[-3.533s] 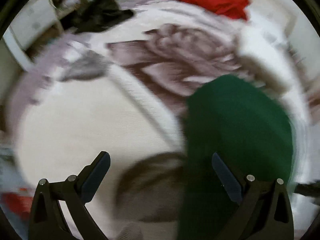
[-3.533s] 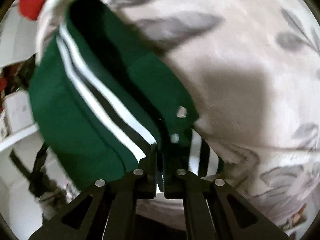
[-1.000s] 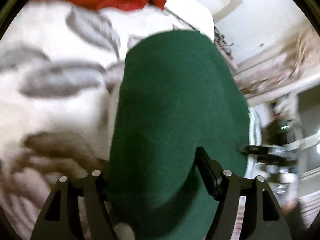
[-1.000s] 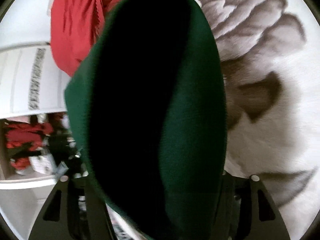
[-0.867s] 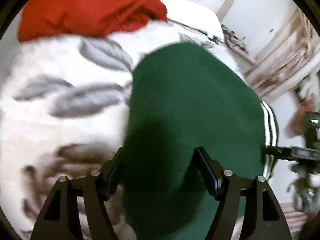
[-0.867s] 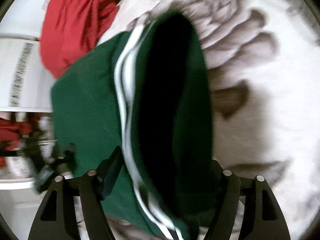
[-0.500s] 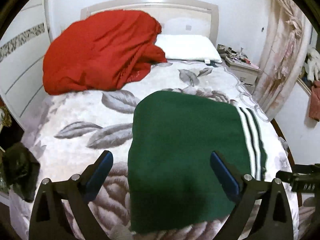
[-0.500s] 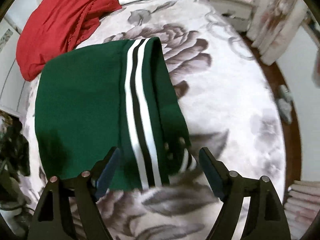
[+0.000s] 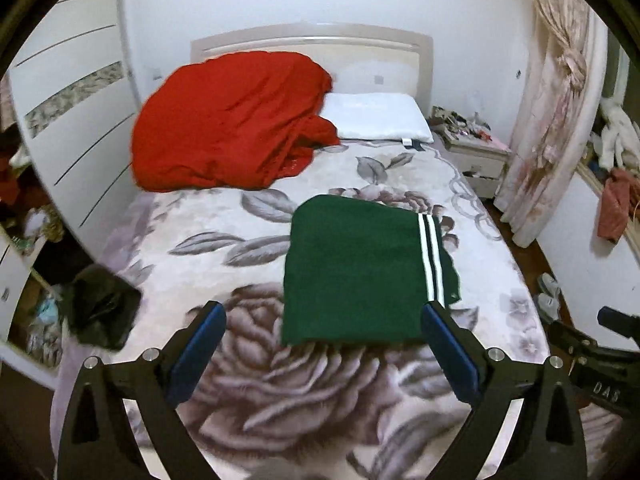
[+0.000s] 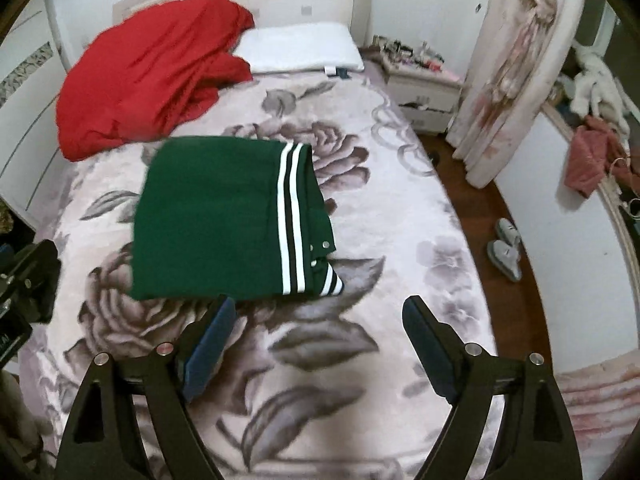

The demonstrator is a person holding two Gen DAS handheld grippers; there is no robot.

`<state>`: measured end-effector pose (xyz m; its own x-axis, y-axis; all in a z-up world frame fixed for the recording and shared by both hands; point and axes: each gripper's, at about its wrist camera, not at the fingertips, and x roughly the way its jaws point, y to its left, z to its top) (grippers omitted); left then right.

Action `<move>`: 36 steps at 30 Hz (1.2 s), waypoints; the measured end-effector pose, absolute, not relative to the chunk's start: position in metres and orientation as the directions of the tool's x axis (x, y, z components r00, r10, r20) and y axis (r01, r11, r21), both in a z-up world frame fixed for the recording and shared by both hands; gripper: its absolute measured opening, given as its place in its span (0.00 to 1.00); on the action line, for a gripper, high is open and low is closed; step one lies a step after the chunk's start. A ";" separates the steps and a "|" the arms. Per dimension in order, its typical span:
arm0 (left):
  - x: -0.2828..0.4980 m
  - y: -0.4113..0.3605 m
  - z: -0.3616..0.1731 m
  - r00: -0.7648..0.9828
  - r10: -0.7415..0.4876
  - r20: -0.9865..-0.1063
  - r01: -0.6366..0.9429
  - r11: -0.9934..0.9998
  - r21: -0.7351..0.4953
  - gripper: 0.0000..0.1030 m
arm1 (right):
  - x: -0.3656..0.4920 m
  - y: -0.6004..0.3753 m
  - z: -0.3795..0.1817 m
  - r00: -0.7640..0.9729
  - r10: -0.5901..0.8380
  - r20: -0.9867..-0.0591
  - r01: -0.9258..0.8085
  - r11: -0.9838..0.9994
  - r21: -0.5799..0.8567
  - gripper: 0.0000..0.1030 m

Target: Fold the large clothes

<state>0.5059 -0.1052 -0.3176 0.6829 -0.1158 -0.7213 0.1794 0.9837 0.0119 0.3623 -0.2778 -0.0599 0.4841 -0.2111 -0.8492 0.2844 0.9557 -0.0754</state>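
Green jacket (image 9: 356, 272) folded flat at the middle of the bed (image 9: 256, 384), red blanket (image 9: 228, 120) and pillow (image 9: 376, 116) at its head end, our left tool (image 9: 322, 354) and right tool (image 10: 318, 350) both released above the foot end, grasping nothing.

The left gripper (image 9: 323, 354) hangs with its jaws spread wide, holding nothing. Just beyond and between the jaws, a folded green garment (image 9: 356, 272) with white stripes lies flat on the floral bed (image 9: 208, 248). Farther ahead sit a red blanket (image 9: 232, 120) and a white pillow (image 9: 376, 116).
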 end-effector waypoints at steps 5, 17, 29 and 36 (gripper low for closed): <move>0.439 -0.096 -0.254 0.702 -0.117 -0.702 0.167 0.986 0.003 0.96 | 0.286 -0.257 0.016 0.525 -0.216 -0.823 0.274 0.959 -0.077 0.85; 0.323 -0.084 -0.152 0.744 -0.126 -0.656 0.166 0.986 0.000 0.96 | 0.134 -0.230 0.179 0.642 -0.229 -0.732 0.269 0.961 -0.064 0.85; 0.275 -0.071 -0.126 0.768 -0.118 -0.629 0.153 0.988 0.000 0.96 | 0.056 -0.209 0.254 0.719 -0.241 -0.651 0.251 0.965 -0.080 0.87; 0.258 -0.066 -0.117 0.792 -0.105 -0.601 0.134 0.991 0.003 0.96 | 0.044 -0.204 0.266 0.738 -0.220 -0.638 0.222 0.972 -0.078 0.88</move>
